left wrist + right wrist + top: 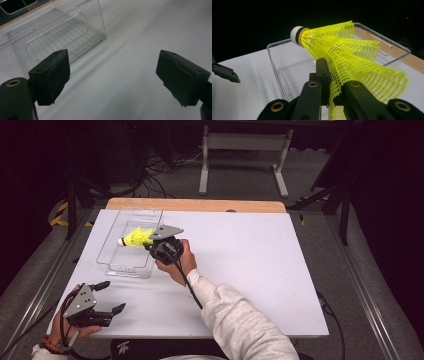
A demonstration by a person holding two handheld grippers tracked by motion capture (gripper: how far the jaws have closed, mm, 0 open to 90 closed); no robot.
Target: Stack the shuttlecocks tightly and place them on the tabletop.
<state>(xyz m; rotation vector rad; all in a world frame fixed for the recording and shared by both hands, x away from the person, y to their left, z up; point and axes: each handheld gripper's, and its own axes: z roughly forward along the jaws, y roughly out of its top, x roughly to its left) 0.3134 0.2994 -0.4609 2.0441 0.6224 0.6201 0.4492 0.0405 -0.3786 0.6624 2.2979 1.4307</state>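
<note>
Above a clear plastic tray (131,251) on the white tabletop (250,260), the right gripper (152,242) pinches the yellow mesh skirt of a shuttlecock (134,238), jaws clamped together on it. Its own view shows the white cork tip and netted weave. Near the front edge, the left gripper (114,296) rests with jaws wide apart, holding nothing; its view shows the tray's ribbed floor.

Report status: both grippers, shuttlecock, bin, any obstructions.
Right gripper shut on yellow shuttlecock skirt, held above clear plastic bin, cork end forward. Left gripper open, low near table edge. Bin looks unobstructed.
</note>
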